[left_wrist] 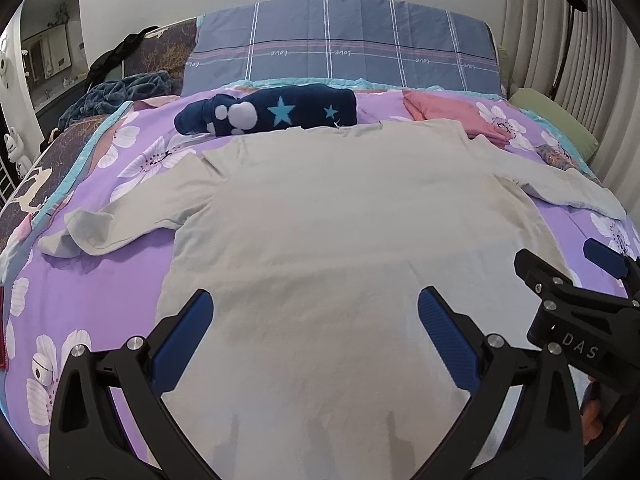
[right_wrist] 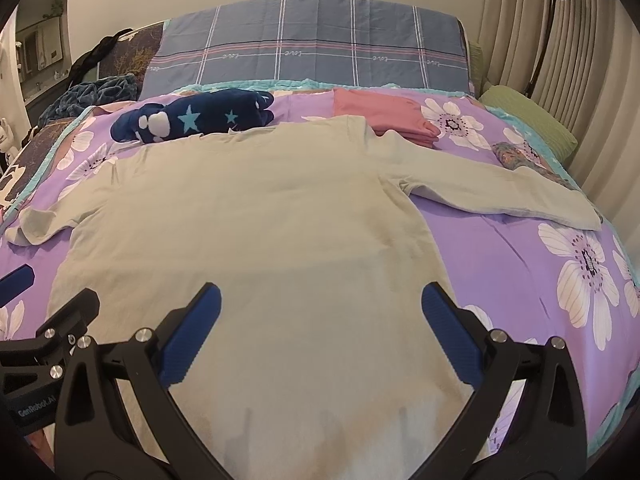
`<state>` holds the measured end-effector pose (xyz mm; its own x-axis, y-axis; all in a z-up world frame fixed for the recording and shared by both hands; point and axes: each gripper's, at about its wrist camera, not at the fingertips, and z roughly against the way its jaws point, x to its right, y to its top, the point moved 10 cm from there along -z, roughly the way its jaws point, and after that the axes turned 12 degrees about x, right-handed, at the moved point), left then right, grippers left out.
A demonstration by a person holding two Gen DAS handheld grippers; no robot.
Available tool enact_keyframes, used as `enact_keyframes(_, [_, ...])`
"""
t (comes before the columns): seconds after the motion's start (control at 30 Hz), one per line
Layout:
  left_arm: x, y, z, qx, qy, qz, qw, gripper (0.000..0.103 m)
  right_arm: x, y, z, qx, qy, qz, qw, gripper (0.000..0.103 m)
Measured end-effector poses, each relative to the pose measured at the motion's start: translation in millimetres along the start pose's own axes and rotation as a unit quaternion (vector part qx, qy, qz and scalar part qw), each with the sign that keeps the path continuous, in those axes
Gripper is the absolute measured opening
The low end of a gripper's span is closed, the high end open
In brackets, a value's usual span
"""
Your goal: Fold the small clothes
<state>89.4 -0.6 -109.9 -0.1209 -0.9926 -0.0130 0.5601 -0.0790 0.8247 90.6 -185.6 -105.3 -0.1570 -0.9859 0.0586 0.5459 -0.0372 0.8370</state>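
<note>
Cotton: I judge the pale beige long-sleeved shirt light, limp.
Hold: I'd pinch a sleeve cuff.
Fingers: left gripper and right gripper wide, empty.

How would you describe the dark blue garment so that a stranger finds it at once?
On the purple flowered bed cover, look past the collar of the spread pale long-sleeved shirt, toward the checked pillow. The dark blue bundle lies there, left of the folded pink clothes; only it has light-blue stars.
</note>
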Motion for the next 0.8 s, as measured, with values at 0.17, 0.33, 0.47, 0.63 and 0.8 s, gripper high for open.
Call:
enact_keyframes(0.17, [2.1,-3.2,-1.3,-0.003,-0.006,-0.003,1.0000,0.102,2.0,-1.0,-0.6,-0.001,-0.003,-0.002,1.000,0.101])
enact_keyframes(0.33, [0.4,-7.1,-2.3,-0.005,-0.014,0.002,0.9999,0.102,2.9,-1.3,0.3,-0.001,-0.004,-0.003,1.000,0.101])
enact_keyframes(0.47, [-0.9,-6.7,-2.3,-0.001,-0.013,0.002,0.9999,0.102,2.8,-1.8,0.3,-0.003,-0.004,-0.003,1.000,0.101])
enact_keyframes(0.63, [-3.2,-7.3,-4.5,-0.003,-0.026,0.011,0.9996,0.102,2.8,-1.7,0.2,-0.002,-0.004,-0.003,1.000,0.101])
enact_keyframes(0.8, [-6.5,-12.1,-8.4,-0.011,-0.031,0.018,0.9993,0.102,1.2,-2.3,-0.7,-0.003,-0.004,-0.002,1.000,0.101])
